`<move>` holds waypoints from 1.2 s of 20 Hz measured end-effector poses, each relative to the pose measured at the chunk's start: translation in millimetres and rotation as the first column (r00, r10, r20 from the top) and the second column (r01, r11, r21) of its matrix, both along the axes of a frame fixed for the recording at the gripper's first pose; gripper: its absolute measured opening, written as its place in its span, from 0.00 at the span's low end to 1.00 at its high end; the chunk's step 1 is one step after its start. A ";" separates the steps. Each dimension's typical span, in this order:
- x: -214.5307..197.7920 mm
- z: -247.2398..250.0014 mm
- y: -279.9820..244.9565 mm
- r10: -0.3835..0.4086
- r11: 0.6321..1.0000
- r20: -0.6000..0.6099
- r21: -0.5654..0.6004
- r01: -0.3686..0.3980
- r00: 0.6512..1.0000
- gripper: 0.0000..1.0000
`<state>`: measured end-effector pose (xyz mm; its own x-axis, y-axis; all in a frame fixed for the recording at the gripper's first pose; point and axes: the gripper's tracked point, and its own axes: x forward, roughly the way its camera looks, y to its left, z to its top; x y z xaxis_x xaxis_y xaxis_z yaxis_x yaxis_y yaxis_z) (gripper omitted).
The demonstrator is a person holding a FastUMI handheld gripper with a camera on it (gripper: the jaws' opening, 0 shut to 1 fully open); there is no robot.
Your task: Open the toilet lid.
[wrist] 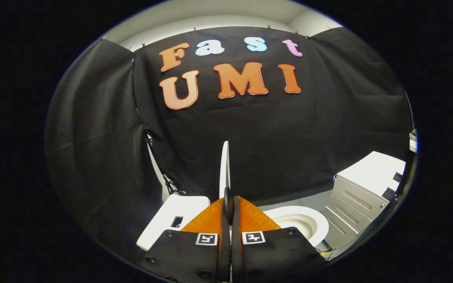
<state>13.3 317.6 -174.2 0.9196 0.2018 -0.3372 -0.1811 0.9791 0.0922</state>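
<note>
Jaws clamped on upright toilet lid [224, 169], bowl [301, 222] exposed, empty

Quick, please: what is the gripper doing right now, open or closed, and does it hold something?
Gripper: closed on the thin edge of the raised toilet lid, which stands upright between both fingers.

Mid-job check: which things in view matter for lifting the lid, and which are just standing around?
Job:
- toilet lid, raised edge-on, pinched between the fingers
- claw, shut on the lid's edge
- toilet bowl and seat, uncovered, beside the fingers
- tank top, on the other side of the fingers

Standing around:
- white drawer cabinet, beyond the bowl
- black cloth wall
</note>
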 end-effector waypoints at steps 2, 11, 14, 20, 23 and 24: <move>-5.6 0.8 18.5 0.033 0.999 0.003 -0.012 -0.033 0.999 0.09; -29.7 -8.9 91.4 0.159 0.985 0.005 -0.073 -0.158 0.987 0.09; -35.8 -12.1 107.9 0.187 0.979 -0.001 -0.079 -0.186 0.982 0.09; -44.6 -21.0 132.3 0.231 0.967 -0.010 -0.111 -0.230 0.973 0.09; -46.5 -23.2 136.4 0.231 0.964 -0.001 -0.136 -0.229 0.973 0.09; -47.9 -23.8 136.2 0.230 0.963 0.004 -0.145 -0.227 0.973 0.09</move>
